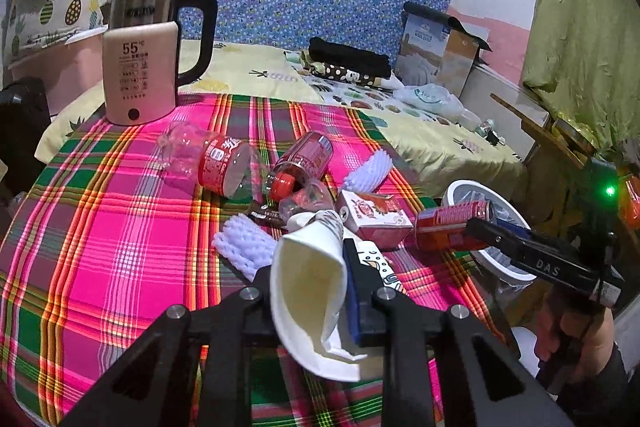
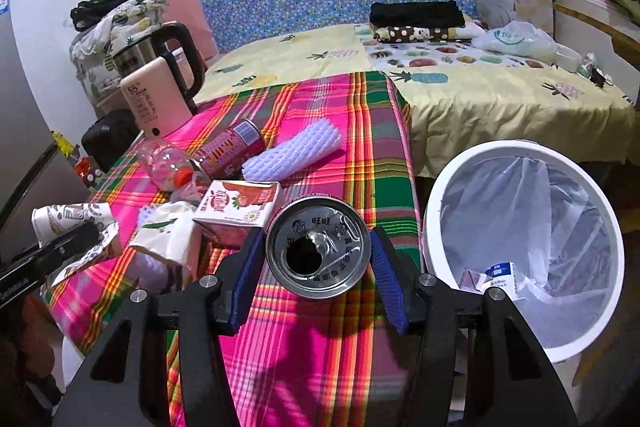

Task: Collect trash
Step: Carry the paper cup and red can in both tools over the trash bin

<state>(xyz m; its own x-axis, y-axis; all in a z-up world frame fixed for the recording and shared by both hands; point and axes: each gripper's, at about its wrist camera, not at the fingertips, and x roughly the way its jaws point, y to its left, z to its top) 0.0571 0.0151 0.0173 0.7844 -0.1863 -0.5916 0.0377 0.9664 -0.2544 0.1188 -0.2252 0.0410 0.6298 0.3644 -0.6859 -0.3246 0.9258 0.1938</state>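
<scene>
My left gripper (image 1: pixel 308 263) is shut on a crushed white paper cup (image 1: pixel 308 307), held just above the plaid tablecloth (image 1: pixel 120 227). The right wrist view shows that cup (image 2: pixel 68 217) at the far left. An opened red drink can (image 2: pixel 316 227) sits between the blue pads of my right gripper (image 2: pixel 318 239), which is shut on it near the table's right edge. The left wrist view shows the can (image 1: pixel 448 227) next to the white lined bin (image 1: pixel 460 189). The bin (image 2: pixel 436 203) stands on the floor, right of the table.
On the cloth lie plastic bottles (image 1: pixel 224 167), a red-capped bottle (image 1: pixel 304 163), a strawberry milk carton (image 2: pixel 236 205), white foam sleeves (image 2: pixel 292 155) and a crumpled tissue pack (image 2: pixel 168 239). A pink kettle (image 1: pixel 140 75) stands at the back left. The bed (image 2: pixel 500 95) lies behind.
</scene>
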